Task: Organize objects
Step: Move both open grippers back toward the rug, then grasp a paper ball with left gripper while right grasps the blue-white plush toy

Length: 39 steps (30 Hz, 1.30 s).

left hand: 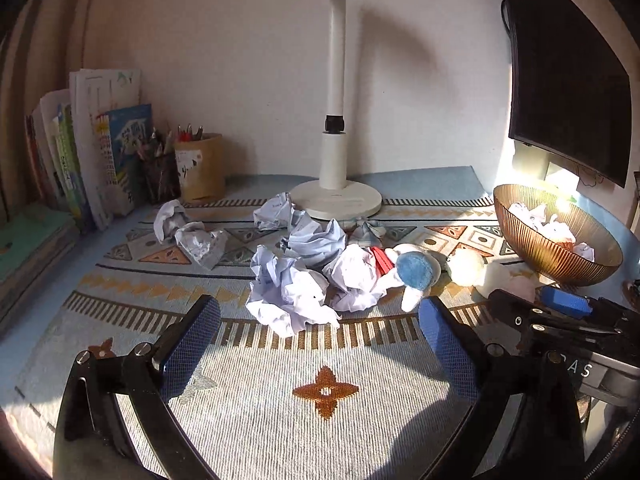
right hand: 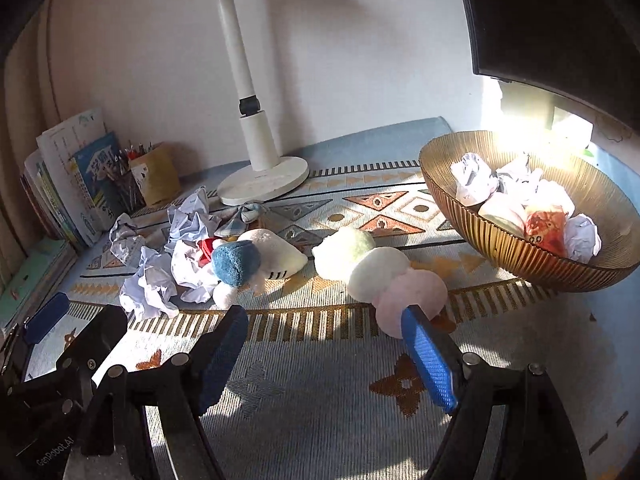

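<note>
Several crumpled paper balls lie in a heap on the patterned mat, also in the right wrist view. A white plush with a blue patch lies beside them. A pastel dumpling-skewer plush lies nearer the amber glass bowl, which holds crumpled papers and a red wrapper. My left gripper is open and empty just in front of the paper heap. My right gripper is open and empty, its right finger next to the pink end of the skewer plush.
A white desk lamp stands behind the heap. Books and two pen holders stand at the back left. A dark monitor hangs above the bowl at the right. The patterned mat covers the desk.
</note>
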Each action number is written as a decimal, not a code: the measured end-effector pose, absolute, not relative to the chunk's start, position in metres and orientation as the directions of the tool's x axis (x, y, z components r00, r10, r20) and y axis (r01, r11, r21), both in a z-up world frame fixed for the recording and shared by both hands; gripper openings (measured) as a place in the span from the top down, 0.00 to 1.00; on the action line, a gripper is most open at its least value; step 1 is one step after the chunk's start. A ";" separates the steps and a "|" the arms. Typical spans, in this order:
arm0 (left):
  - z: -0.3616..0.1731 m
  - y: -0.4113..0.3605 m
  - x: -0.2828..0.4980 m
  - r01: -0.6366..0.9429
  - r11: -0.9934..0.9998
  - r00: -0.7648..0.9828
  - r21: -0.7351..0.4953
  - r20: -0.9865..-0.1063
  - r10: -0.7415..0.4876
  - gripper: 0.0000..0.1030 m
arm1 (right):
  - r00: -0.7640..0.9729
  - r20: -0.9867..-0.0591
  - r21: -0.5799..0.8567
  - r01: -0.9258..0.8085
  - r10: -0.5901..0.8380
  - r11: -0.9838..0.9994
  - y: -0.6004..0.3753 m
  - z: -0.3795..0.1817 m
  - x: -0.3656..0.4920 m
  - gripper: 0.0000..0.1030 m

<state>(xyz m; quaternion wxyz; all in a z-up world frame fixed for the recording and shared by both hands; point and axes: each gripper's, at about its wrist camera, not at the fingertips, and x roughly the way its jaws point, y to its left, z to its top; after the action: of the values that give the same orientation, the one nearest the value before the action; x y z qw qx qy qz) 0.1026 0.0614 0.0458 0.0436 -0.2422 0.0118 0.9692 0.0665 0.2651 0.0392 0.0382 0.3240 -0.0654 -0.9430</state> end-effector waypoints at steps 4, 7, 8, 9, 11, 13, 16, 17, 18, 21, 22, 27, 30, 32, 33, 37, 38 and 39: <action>0.048 0.063 0.110 -0.098 -0.995 -0.895 0.017 -0.439 0.081 0.03 | -0.791 -0.603 0.121 0.039 -0.104 -0.992 0.260 0.040 0.068 0.25; 0.050 0.054 0.107 -0.102 -0.994 -0.889 -0.035 -0.446 0.107 0.03 | -0.782 -0.614 0.111 0.049 -0.108 -0.993 0.257 0.039 0.066 0.25; 0.051 0.049 0.105 -0.102 -0.993 -0.883 -0.065 -0.454 0.120 0.03 | -0.780 -0.616 0.114 0.047 -0.108 -0.992 0.257 0.038 0.066 0.25; 0.051 0.042 0.102 -0.098 -0.990 -0.875 -0.102 -0.465 0.135 0.03 | -0.779 -0.618 0.117 0.046 -0.109 -0.992 0.258 0.038 0.065 0.24; 0.049 0.027 0.094 -0.079 -0.980 -0.856 -0.181 -0.491 0.160 0.03 | -0.772 -0.625 0.127 0.046 -0.116 -0.991 0.259 0.037 0.064 0.24; 0.045 0.014 0.085 -0.033 -0.971 -0.829 -0.237 -0.536 0.159 0.03 | -0.747 -0.649 0.142 0.067 -0.144 -0.988 0.259 0.035 0.058 0.24; 0.038 -0.002 0.062 -0.001 -0.954 -0.757 -0.301 -0.622 0.197 0.03 | -0.633 -0.730 0.186 0.181 -0.259 -0.966 0.247 0.027 0.036 0.24; 0.037 -0.006 0.054 -0.008 -0.949 -0.740 -0.315 -0.637 0.217 0.03 | -0.621 -0.734 0.184 0.207 -0.274 -0.961 0.241 0.028 0.031 0.24; 0.035 -0.008 0.046 -0.020 -0.948 -0.719 -0.316 -0.654 0.234 0.03 | -0.625 -0.732 0.164 0.224 -0.270 -0.961 0.234 0.033 0.027 0.24; 0.028 -0.006 0.016 -0.032 -0.966 -0.651 -0.258 -0.728 0.216 0.03 | -0.625 -0.740 0.090 0.275 -0.249 -0.957 0.210 0.048 0.008 0.24; 0.024 -0.006 0.007 -0.031 -0.967 -0.632 -0.255 -0.744 0.216 0.03 | -0.628 -0.741 0.064 0.285 -0.237 -0.956 0.203 0.050 0.001 0.24; 0.012 0.000 -0.015 -0.073 -0.930 -0.569 -0.360 -0.751 0.335 0.03 | -0.593 -0.770 0.063 0.299 -0.237 -0.952 0.200 0.039 -0.025 0.24; 0.004 0.007 -0.021 -0.057 -0.943 -0.574 -0.327 -0.763 0.299 0.06 | -0.543 -0.789 0.145 0.292 -0.289 -0.945 0.209 0.021 -0.041 0.24; 0.004 0.008 -0.021 -0.059 -0.948 -0.583 -0.313 -0.760 0.288 0.25 | -0.538 -0.783 0.179 0.285 -0.312 -0.942 0.213 0.015 -0.044 0.35; 0.004 0.007 -0.022 -0.078 -0.940 -0.573 -0.333 -0.756 0.316 0.29 | -0.543 -0.777 0.181 0.290 -0.317 -0.940 0.214 0.016 -0.041 0.48; 0.004 0.006 -0.019 -0.108 -0.933 -0.572 -0.343 -0.746 0.341 0.48 | -0.587 -0.746 0.150 0.315 -0.316 -0.937 0.221 0.026 -0.019 0.86; 0.005 0.005 -0.019 -0.112 -0.930 -0.577 -0.350 -0.739 0.347 0.50 | -0.597 -0.739 0.141 0.317 -0.313 -0.938 0.224 0.028 -0.012 0.86; 0.007 0.004 -0.018 -0.114 -0.928 -0.581 -0.356 -0.733 0.353 0.51 | -0.596 -0.737 0.139 0.327 -0.318 -0.935 0.226 0.030 -0.006 0.86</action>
<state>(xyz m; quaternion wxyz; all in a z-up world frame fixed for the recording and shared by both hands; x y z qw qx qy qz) -0.0175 0.0038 0.0067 0.1327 -0.4378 -0.1363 0.8787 -0.0062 0.2258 0.0305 0.1805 0.4115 0.0051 -0.8934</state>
